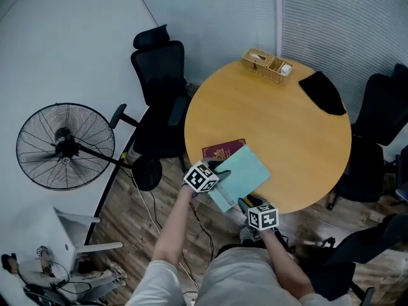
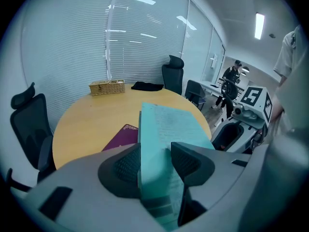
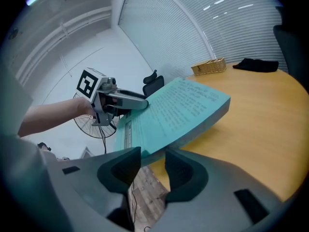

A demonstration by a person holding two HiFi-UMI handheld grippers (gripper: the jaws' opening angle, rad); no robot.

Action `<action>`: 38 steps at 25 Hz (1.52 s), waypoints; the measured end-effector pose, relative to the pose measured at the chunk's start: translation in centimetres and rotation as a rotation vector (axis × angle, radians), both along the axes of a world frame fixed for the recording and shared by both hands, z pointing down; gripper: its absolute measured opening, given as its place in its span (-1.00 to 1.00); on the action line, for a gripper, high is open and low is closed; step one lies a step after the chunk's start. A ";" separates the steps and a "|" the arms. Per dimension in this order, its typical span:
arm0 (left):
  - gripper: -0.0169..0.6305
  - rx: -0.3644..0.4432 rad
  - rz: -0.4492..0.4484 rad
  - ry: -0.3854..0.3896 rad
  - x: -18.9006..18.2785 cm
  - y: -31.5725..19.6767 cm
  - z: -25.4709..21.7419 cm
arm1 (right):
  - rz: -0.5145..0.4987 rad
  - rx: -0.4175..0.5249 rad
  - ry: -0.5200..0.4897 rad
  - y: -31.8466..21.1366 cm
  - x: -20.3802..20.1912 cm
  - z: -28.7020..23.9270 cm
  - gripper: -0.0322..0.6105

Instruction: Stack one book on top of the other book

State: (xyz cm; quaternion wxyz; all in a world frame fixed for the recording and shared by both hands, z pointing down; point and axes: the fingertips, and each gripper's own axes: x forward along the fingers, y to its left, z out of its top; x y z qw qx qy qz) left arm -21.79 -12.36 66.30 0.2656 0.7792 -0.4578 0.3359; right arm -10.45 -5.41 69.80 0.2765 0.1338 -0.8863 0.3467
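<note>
Teal book: thick teal soft-cover book [image 1: 245, 171] is held tilted in the air over the near table edge. Its far part is above the maroon one and it is not yet laid down.
Maroon book: thin flat maroon book with gold crest [image 1: 220, 150] lies flat on the table near the edge, partly hidden under the teal book.
Left gripper: left gripper [image 1: 218, 171] is clenched on the teal book's left edge, with a pad pressing each cover.
Right gripper: right gripper [image 1: 246, 204] is grasping the same book's near corner, which sits between the pads.
Handling: the page block is thick, so probably fairly heavy. The cover looks matte, likely not slippery, and not fragile. A soft cover may flex.
Where to hold: two edges, as now, with the pads well in past the lip. A single corner grip would likely let it droop or fan open.
Surface: round yellow wooden table [image 1: 287, 126] is smooth and level, mostly bare. The maroon book sits close to the rim, so overhang is a risk.
Also on table: woven wicker basket [image 1: 268, 65] and black folded cloth [image 1: 324, 92] are on the far side, well apart from the books.
Room: black office chairs [image 1: 159, 75] stand around the table. A black pedestal fan [image 1: 64, 146] stands at the left on the wood-plank floor [image 1: 127, 228]. White blinds are behind.
</note>
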 end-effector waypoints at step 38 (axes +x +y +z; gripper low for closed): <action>-0.30 -0.043 0.410 0.253 -8.6 -9.2 4.6 | 0.329 0.058 0.145 -3.7 -12.5 1.6 -0.41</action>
